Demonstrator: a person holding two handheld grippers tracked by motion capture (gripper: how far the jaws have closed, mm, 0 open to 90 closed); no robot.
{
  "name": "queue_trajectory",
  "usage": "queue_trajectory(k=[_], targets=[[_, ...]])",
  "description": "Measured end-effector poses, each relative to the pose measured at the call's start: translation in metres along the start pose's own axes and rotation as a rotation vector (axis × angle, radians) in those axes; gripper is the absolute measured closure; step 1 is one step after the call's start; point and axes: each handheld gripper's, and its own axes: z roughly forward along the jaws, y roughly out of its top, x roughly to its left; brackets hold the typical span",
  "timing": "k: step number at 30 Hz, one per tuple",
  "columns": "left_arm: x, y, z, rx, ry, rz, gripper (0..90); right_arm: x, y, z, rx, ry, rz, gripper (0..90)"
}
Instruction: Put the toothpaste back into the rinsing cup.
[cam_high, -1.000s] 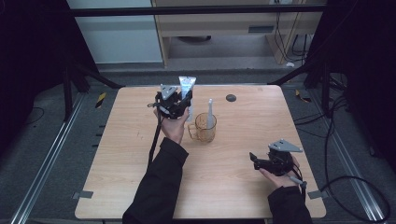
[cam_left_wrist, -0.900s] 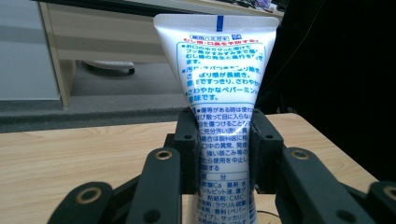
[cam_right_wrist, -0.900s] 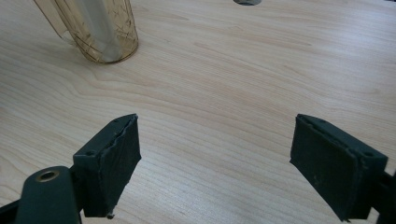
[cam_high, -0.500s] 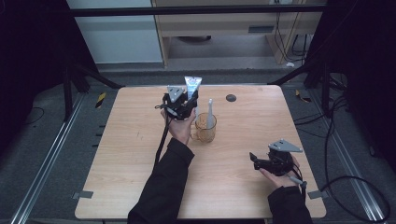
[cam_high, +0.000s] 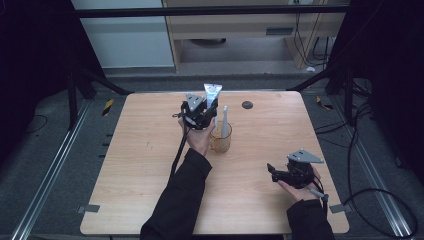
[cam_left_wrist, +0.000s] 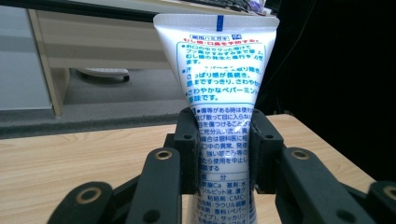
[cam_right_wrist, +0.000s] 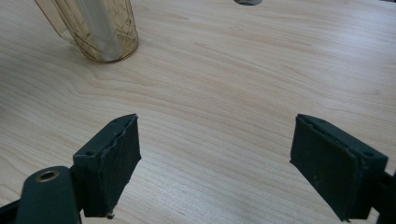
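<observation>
- Two hand-held grippers are counted: the left hand-held gripper (cam_high: 206, 114) is raised over the middle of the counter (cam_high: 140, 150), and the right hand-held gripper (cam_high: 280, 172) is held low near the counter's right front.
- Two tubes are seen: one toothpaste tube (cam_left_wrist: 218, 88) clamped between the left jaws, and one white tube (cam_high: 224, 122) standing in the cup.
- One amber, see-through cup (cam_high: 220, 141) is counted, set on the counter just beside the left hand (cam_high: 200, 140).
- One dark round spot (cam_high: 247, 105) is seen on the counter toward its far edge.
- The toothpaste tube is held about upright above the counter, just behind the cup; its long axis runs up and down, with the flat crimped end pointed upward.
- The tube's lower part is gripped by both pads (cam_left_wrist: 188, 149), as seen in the left gripper view.
- The right jaws are spread wide, with nothing but bare wood between them.
</observation>
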Motion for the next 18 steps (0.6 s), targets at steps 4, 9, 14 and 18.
queue_trajectory(k=[4, 9, 14, 18], targets=[[-0.002, -0.002, 0.002, 0.003, -0.011, 0.002, 68.8, 0.0, 0.0, 0.0, 0.0, 0.0, -0.007, 15.9], [-0.003, -0.004, 0.005, 0.002, -0.019, 0.001, 68.8, 0.0, 0.0, 0.001, 0.0, 0.0, -0.008, 15.9], [-0.004, -0.007, 0.008, 0.01, -0.027, 0.005, 68.7, 0.001, 0.0, 0.001, 0.0, 0.0, -0.009, 15.9], [-0.004, -0.009, 0.011, 0.007, -0.036, 0.014, 68.7, 0.001, 0.0, 0.001, 0.002, 0.0, -0.012, 15.9]])
